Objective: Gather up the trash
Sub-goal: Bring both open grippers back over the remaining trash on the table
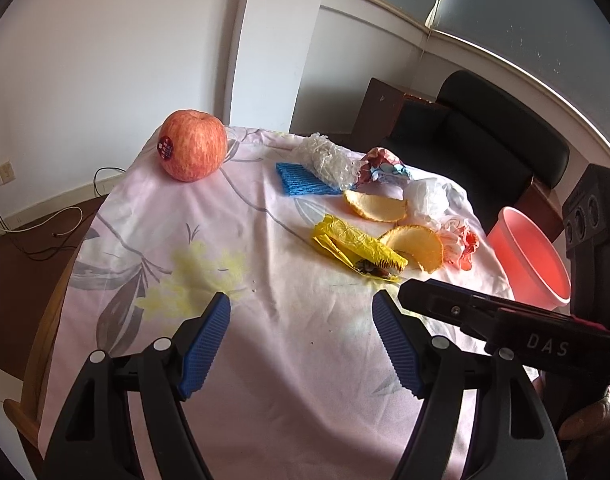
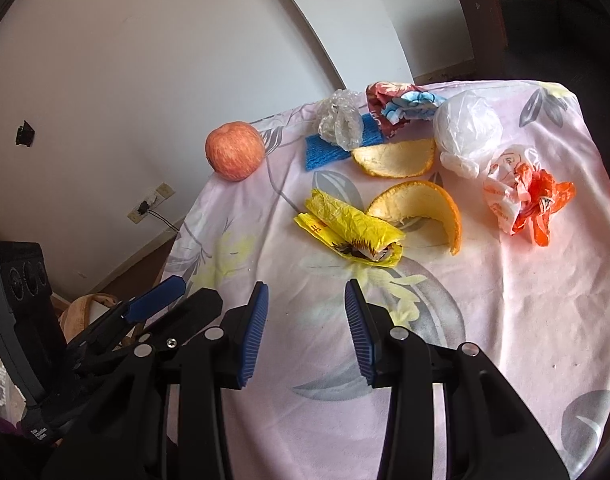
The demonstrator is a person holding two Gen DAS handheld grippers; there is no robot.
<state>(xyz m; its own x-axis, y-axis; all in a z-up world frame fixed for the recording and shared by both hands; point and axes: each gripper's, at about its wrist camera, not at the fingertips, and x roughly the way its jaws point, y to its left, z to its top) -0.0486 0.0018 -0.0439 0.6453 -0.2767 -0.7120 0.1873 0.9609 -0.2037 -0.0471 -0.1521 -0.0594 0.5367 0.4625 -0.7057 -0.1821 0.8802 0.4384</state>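
Trash lies on a table under a pink floral cloth (image 1: 265,360): a yellow wrapper (image 1: 355,246) (image 2: 347,232), two orange peels (image 1: 419,246) (image 2: 425,210) (image 2: 395,158), a white plastic bag (image 2: 467,132), an orange-and-white bag (image 2: 519,194), a clear crumpled wrap (image 2: 341,122), a blue foam net (image 2: 325,152) and a patterned wrapper (image 2: 397,108). A pink bin (image 1: 529,256) stands beyond the table's right edge. My left gripper (image 1: 301,300) is open and empty over the cloth. My right gripper (image 2: 307,288) is open and empty, just short of the yellow wrapper.
A red apple (image 1: 193,150) (image 2: 235,150) sits at the far left corner of the table. A black chair (image 1: 485,136) stands behind the table. Cables lie on the floor at the left (image 1: 45,236). The right gripper's body (image 1: 505,320) shows beside my left one.
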